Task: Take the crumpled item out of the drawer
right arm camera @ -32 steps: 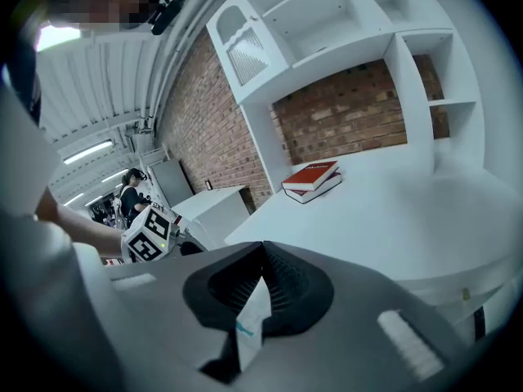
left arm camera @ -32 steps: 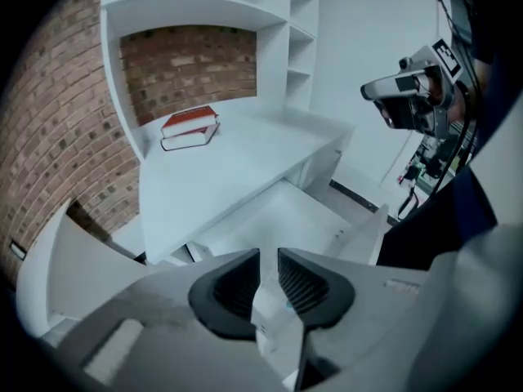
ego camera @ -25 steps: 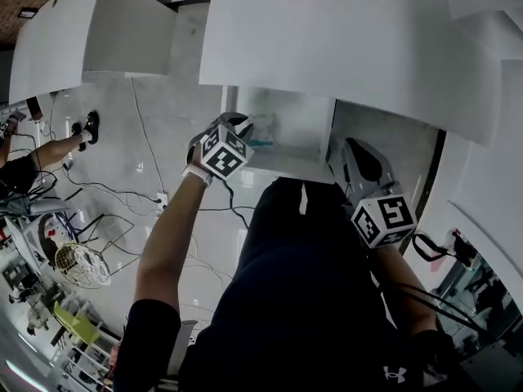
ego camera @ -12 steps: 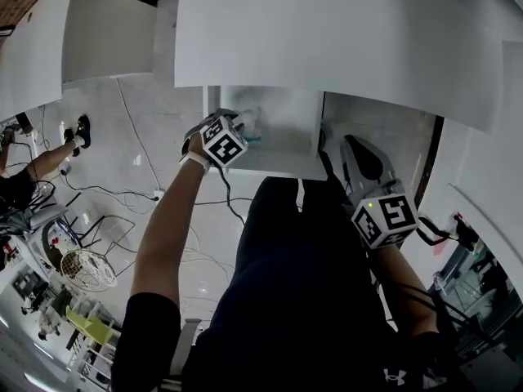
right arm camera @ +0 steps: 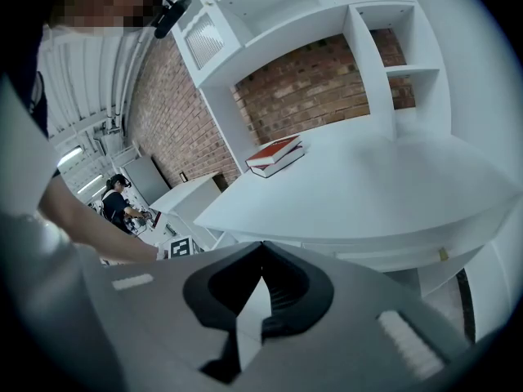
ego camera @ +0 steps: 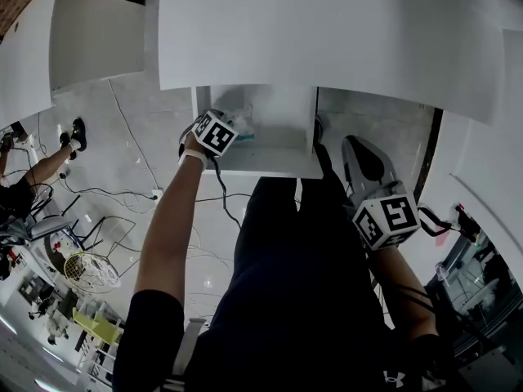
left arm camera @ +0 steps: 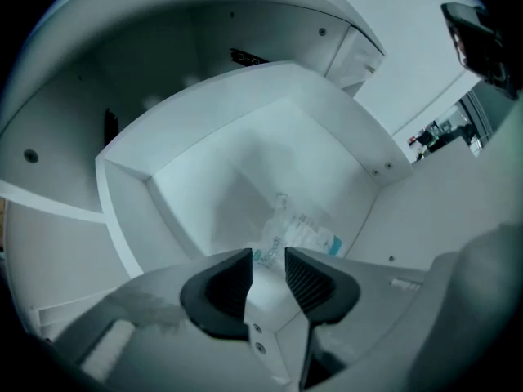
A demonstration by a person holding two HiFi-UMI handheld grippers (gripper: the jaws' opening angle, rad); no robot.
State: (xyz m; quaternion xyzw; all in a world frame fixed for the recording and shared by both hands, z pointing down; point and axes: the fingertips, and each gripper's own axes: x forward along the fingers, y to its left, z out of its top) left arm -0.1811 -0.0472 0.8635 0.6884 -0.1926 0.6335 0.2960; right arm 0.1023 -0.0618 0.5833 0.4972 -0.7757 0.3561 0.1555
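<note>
The white drawer (ego camera: pixel 270 160) stands pulled out under the desk. In it lies the crumpled item (left arm camera: pixel 296 229), a clear plastic wrapper with teal print, also seen from the head view as a pale wrapper (ego camera: pixel 245 131). My left gripper (left arm camera: pixel 268 273) reaches into the drawer from its left side, its jaws opening. The wrapper lies just beyond the fingertips, and neither pad presses on it. From the head view the left gripper (ego camera: pixel 229 126) sits over the drawer's left wall. My right gripper (right arm camera: pixel 261 248) is shut on nothing and hangs to the right of the drawer (ego camera: pixel 355 147).
The white desk top (ego camera: pixel 327 31) overhangs the drawer. A red book (right arm camera: pixel 276 155) lies on the desk. Cables (ego camera: pixel 122 194) run over the pale floor on the left. Another person (right arm camera: pixel 122 201) works at a table far back.
My left gripper has moved deeper into the drawer toward the wrapper. The right gripper has stayed beside my leg.
</note>
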